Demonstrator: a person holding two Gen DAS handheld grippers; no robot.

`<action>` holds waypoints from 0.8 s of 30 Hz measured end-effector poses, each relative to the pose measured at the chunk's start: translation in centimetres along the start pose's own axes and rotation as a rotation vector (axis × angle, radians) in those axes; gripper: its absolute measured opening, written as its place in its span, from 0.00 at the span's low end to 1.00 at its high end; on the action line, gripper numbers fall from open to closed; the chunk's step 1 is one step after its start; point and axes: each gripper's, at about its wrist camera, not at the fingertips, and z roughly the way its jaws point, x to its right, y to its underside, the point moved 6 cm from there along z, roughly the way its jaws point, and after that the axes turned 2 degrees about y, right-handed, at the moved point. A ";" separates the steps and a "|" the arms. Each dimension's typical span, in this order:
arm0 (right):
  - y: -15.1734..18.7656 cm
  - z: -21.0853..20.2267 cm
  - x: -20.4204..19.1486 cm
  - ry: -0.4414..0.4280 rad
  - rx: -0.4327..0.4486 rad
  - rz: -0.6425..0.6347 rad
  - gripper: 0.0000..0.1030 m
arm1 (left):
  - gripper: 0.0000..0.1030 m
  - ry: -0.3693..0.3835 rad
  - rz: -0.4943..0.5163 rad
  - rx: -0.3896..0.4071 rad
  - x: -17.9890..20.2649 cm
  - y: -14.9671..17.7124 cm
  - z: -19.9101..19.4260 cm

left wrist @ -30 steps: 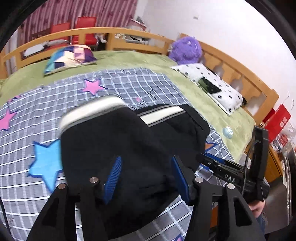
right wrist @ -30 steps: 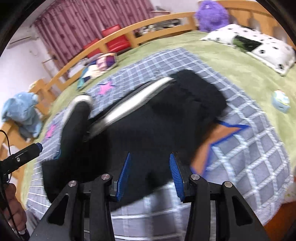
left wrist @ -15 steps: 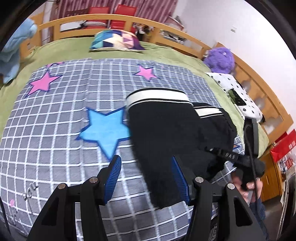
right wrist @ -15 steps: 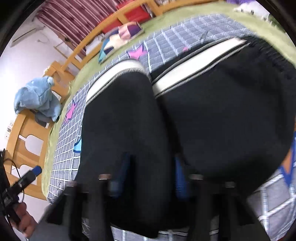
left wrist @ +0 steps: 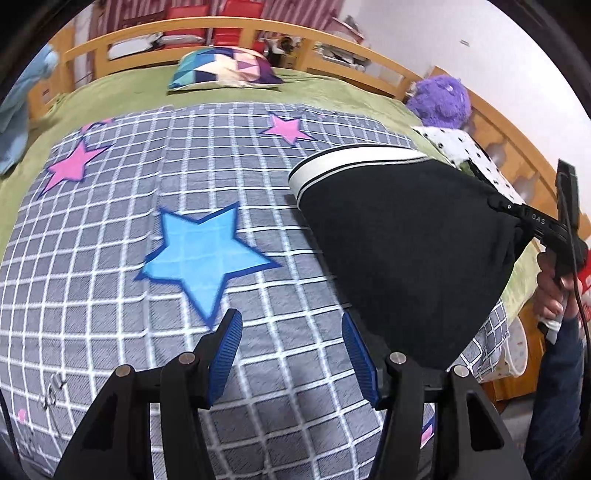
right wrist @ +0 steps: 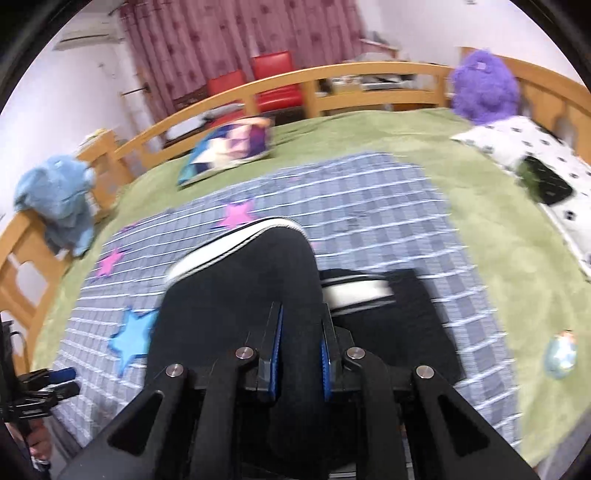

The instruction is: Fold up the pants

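Note:
Black pants (left wrist: pixel 406 236) with a white striped waistband (left wrist: pixel 351 158) lie on a grey checked star blanket (left wrist: pixel 147 206). In the left wrist view my left gripper (left wrist: pixel 291 354) is open and empty, low over the blanket, left of the pants. In the right wrist view my right gripper (right wrist: pixel 300 343) is shut on a fold of the black pants (right wrist: pixel 236 295) and lifts it; the rest of the pants (right wrist: pixel 406 317) lies flat below. The right gripper's body also shows in the left wrist view (left wrist: pixel 546 225), at the pants' right edge.
A patterned cushion (left wrist: pixel 221 70) and a purple plush toy (left wrist: pixel 439 99) lie on the green bedcover by the wooden bed rail (left wrist: pixel 258 29). A spotted white pillow (right wrist: pixel 535 162), a blue plush (right wrist: pixel 55 195) and a small round toy (right wrist: pixel 561 354) are around the blanket.
My left gripper let go of the pants and drew back to the left over the blanket. My right gripper closed on the pants and raised the fold.

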 end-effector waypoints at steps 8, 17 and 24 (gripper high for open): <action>5.2 5.0 12.0 0.116 -0.144 0.109 0.30 | 0.52 0.097 0.058 -0.049 6.2 -0.9 4.8; 7.3 1.1 10.6 0.116 -0.051 0.013 0.35 | 0.52 0.190 0.051 -0.200 12.1 2.7 11.2; 9.7 3.1 12.4 0.117 -0.150 0.010 0.36 | 0.60 0.189 0.065 -0.222 12.6 3.5 11.7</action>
